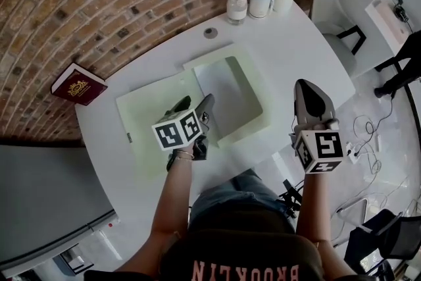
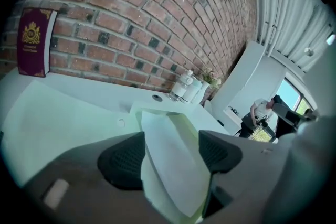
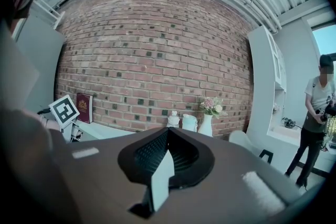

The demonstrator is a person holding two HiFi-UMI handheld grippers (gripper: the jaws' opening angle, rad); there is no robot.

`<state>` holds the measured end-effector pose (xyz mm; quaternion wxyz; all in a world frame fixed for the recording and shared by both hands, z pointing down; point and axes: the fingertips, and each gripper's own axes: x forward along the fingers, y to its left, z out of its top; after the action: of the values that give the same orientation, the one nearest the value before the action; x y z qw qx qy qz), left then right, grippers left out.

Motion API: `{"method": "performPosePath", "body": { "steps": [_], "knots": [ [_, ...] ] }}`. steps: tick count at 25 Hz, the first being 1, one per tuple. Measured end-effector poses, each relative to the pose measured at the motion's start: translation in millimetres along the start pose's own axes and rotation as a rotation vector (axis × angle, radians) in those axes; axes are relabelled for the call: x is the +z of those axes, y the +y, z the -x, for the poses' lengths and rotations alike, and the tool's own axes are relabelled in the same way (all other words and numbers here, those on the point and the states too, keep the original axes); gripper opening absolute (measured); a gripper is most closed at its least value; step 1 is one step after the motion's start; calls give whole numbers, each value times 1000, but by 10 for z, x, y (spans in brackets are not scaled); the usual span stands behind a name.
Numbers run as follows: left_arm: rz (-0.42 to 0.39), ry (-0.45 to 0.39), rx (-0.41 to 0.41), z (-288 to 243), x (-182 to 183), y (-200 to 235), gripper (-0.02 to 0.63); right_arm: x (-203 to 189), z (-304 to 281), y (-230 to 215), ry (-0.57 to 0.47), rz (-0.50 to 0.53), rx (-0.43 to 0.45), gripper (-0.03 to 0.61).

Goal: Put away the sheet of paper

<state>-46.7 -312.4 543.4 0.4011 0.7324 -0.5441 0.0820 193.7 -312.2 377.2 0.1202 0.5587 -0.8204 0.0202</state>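
My left tongs (image 1: 195,104) are spread, the near edge of the sheet of paper (image 1: 231,101) between the pads but unpinched. The sheet lies on the right half of the open green folder (image 1: 146,116) on the counter (image 1: 293,43), a far corner curling up. My right tongs (image 1: 307,91) are pressed together, off to the folder's right. Closing the cover looks next: I should clear the sheet, pinch only the left flap's edge, and fold it over slowly so the paper doesn't slide.

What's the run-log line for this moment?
left gripper: open, above sheet | right gripper: shut, empty | sheet: lying on open green folder | folder: on white table
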Motion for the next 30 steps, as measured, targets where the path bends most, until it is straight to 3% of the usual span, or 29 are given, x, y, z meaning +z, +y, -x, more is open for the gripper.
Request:
{"method": "performPosePath", "body": {
  "steps": [3, 5, 6, 14, 22, 30],
  "knots": [
    [-54, -53, 13, 208, 101, 39, 211, 92, 51, 128, -17, 6, -4, 2],
    [-99, -119, 38, 379, 220, 122, 48, 159, 73, 224, -30, 11, -5, 2],
    [-123, -151, 41, 463, 286, 155, -3, 186, 85, 275, -36, 12, -5, 2],
    [-316, -286, 23, 999, 653, 171, -5, 170, 260, 629, -41, -1, -19, 0],
    [-409, -405, 32, 1398, 848, -11, -5, 359, 392, 645, -134, -42, -21, -2],
    [-481, -509, 93, 1696, 980, -380, -5, 570, 504, 518, -192, -25, 47, -2]
  ]
}}
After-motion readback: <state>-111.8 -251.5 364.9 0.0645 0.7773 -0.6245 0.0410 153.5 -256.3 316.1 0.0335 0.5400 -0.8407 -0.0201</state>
